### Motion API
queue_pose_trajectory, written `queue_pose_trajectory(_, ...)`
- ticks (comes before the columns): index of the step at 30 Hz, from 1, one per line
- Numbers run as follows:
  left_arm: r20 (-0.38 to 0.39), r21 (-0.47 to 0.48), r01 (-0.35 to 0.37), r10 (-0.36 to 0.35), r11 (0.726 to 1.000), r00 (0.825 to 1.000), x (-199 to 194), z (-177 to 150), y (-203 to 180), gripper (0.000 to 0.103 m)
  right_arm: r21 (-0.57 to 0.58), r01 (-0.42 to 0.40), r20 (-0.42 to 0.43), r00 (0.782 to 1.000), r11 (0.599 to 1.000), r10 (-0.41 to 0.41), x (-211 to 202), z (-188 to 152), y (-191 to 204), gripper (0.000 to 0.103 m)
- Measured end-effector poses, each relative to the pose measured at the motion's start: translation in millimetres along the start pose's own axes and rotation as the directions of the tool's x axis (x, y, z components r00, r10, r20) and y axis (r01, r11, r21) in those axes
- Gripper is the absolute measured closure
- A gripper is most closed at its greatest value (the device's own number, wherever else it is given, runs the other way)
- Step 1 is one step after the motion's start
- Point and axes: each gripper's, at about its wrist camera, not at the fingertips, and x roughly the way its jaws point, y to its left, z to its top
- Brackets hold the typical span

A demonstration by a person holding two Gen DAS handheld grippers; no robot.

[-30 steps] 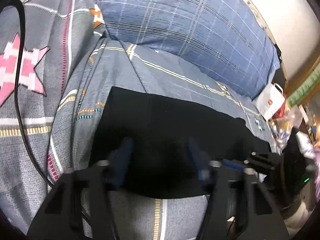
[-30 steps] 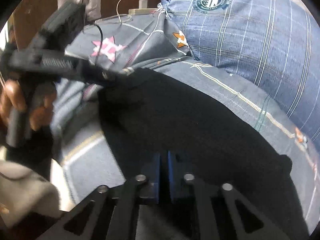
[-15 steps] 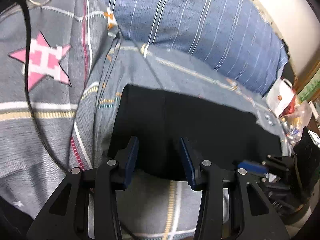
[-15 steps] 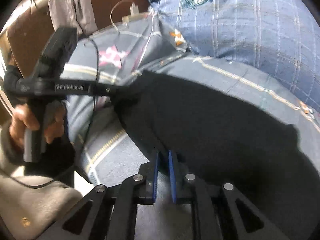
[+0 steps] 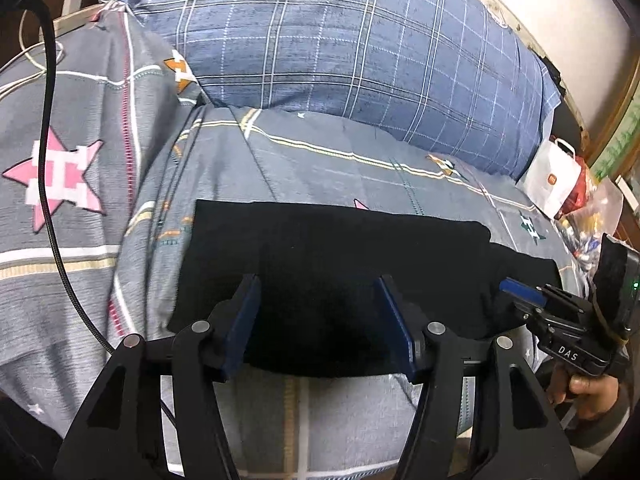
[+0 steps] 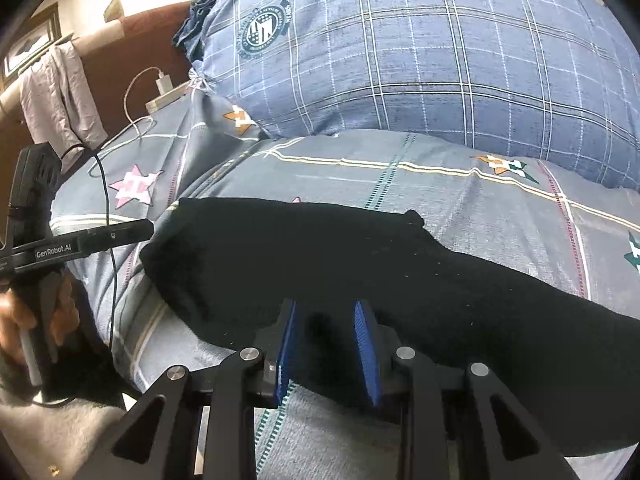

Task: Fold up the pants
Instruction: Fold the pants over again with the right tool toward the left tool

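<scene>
Fold laid; pants (image 5: 328,276) flat on bed (image 5: 360,168); left gripper (image 5: 318,320) and right gripper (image 6: 326,350) opening, fingers spread, pinching nothing; next likely regrip near edge.

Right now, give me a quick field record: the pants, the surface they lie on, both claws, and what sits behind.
pants: black pants, folded flat, long way across the view
surface: grey patterned bedspread
left claw: left claw opening, over the pants' near edge, pads not pressing cloth
right claw: right claw opening, over the near edge, nothing gripped
behind: blue plaid pillow
</scene>
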Motion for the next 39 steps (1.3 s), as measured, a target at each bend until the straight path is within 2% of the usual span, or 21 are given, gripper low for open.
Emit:
queue_pose_trajectory(12,-0.019,0.053,-0.059,0.06,0.997,0.998,41,-5,-17,0.044,0.089,0.039,-0.005,0.999,0.995,-0.039,21,0,-17,0.075)
queue_pose_trajectory(14,-0.041,0.068,-0.075,0.078,0.995,0.996,55,-9,-18,0.044,0.115,0.024,-0.01,1.0,0.993,-0.023,28,-2,-24,0.073)
queue_pose_trajectory(16,-0.002,0.097,-0.095,0.095,0.991,0.995,56,-12,-22,0.042,0.135,0.007,0.001,1.0,0.991,-0.007,29,-4,-28,0.072)
queue_pose_trajectory(19,-0.017,0.114,-0.111,0.114,0.987,0.993,53,-12,-26,0.042,0.162,0.0,0.006,1.0,0.987,-0.001,19,-4,-31,0.072)
queue_pose_trajectory(23,-0.029,0.079,-0.126,0.128,0.989,0.991,33,-8,-29,0.042,0.177,0.022,0.075,0.997,0.984,-0.036,-12,-8,-42,0.067)
queue_pose_trajectory(25,-0.017,0.072,-0.139,0.141,0.988,0.99,17,-6,-36,0.042,0.185,0.007,0.113,0.993,0.983,-0.029,-22,-9,-49,0.066)
queue_pose_trajectory(30,0.055,0.148,-0.195,0.189,0.97,0.98,-41,9,-72,0.042,0.206,-0.027,0.137,0.991,0.978,-0.002,-22,-3,-56,0.065)
queue_pose_trajectory(33,0.088,0.197,-0.173,0.159,0.965,0.983,-72,30,-94,0.042,0.227,-0.069,0.125,0.991,0.971,0.041,-14,-4,-59,0.065)
queue_pose_trajectory(36,0.128,0.208,-0.142,0.117,0.968,0.985,-95,51,-107,0.042,0.228,-0.077,0.125,0.991,0.971,0.05,-15,-4,-56,0.065)
queue_pose_trajectory(38,0.136,0.204,-0.079,0.051,0.976,0.989,-102,62,-111,0.041,0.205,-0.061,0.122,0.992,0.977,0.037,-24,-5,-49,0.065)
queue_pose_trajectory(39,0.136,0.202,-0.049,0.021,0.978,0.99,-101,65,-111,0.037,0.188,-0.046,0.121,0.992,0.981,0.023,-29,-6,-45,0.062)
